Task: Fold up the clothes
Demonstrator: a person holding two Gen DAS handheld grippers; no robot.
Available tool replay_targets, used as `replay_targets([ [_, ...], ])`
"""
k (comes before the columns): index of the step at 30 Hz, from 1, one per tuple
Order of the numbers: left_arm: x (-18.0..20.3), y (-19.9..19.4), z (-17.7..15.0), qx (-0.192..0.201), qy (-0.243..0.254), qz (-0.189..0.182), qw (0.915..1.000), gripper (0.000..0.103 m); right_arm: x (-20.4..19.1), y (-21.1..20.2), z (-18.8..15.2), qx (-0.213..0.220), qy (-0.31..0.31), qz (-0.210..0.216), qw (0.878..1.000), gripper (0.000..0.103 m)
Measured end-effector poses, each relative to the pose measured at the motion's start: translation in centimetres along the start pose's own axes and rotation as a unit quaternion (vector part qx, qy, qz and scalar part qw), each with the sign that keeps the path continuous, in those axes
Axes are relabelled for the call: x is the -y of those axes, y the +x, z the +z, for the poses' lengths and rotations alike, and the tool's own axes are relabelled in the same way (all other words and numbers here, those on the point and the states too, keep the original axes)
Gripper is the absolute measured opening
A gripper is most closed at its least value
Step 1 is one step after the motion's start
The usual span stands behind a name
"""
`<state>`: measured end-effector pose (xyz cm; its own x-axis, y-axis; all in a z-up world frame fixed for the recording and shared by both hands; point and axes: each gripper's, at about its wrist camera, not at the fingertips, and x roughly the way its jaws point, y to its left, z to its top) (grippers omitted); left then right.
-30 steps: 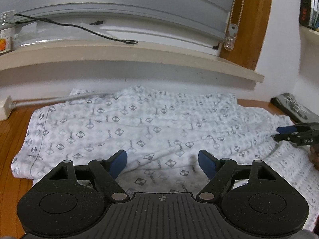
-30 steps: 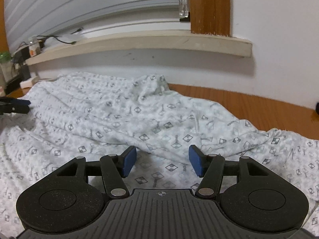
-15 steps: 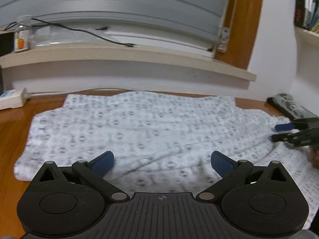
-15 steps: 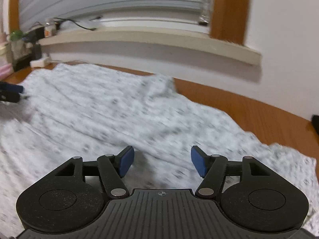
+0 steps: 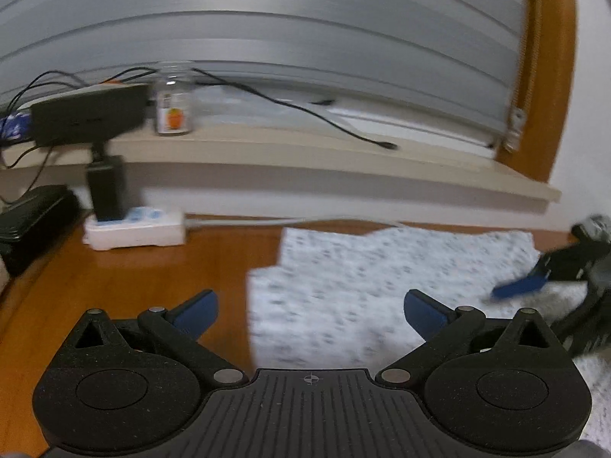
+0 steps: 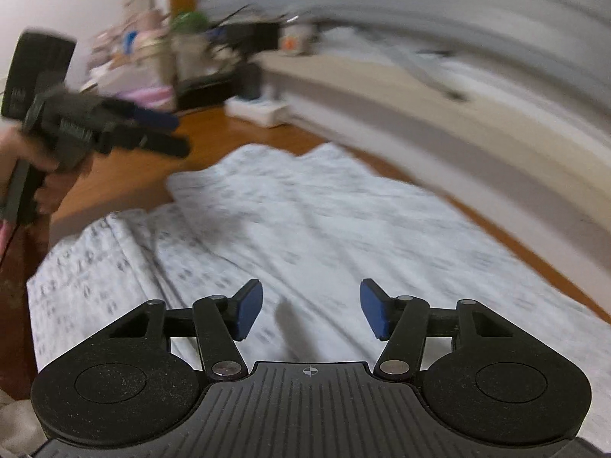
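Between the left gripper's [image 5: 311,315] blue fingers [image 5: 196,311], spread as wide as they go after just opening, nothing is caught: they hang over the line where the patterned white garment [image 5: 382,286] ends and bare wooden tabletop [image 5: 133,274] begins. Over the cloth's middle, the right gripper [image 6: 311,315] holds its fingers [image 6: 250,311] about half apart after closing a little, and they too are empty, with fabric lying flat under them, not pinched. Both tools look released and clear of the cloth, probably so the person can pick a fresh edge to grasp. Seen from the right wrist, the garment [image 6: 324,221] lies spread across the tabletop with a doubled layer along its near left side, which suggests one fold is already laid. A hand [image 6: 42,164] carries the left gripper above the wood at that side. Farther out, a white power strip [image 5: 133,229] sits by the wall, and on the sill [image 5: 324,156] above it stand a small jar [image 5: 173,105] and a loose black cable [image 5: 305,110]. Blur smears the finer detail
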<state>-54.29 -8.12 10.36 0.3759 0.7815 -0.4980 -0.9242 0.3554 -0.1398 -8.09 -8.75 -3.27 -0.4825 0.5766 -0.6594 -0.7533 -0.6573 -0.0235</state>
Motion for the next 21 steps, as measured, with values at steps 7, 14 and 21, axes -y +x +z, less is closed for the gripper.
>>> replay_targets([
  [7,-2.7,1.3,0.4,-0.011,-0.004,0.012,0.9999,0.103,-0.4,1.6,1.0,-0.003,-0.006,0.031,1.000,0.002],
  [14,-3.3,3.9,0.2,-0.022,-0.024,0.006,0.9994,0.103,7.9,-10.3,-1.1,0.103,0.061,-0.082,0.989,0.002],
  [21,-1.3,8.1,2.2,-0.040,0.013,-0.015,0.9990,0.102,16.9,-27.0,-8.8,0.146,0.140,-0.275,0.940,0.002],
])
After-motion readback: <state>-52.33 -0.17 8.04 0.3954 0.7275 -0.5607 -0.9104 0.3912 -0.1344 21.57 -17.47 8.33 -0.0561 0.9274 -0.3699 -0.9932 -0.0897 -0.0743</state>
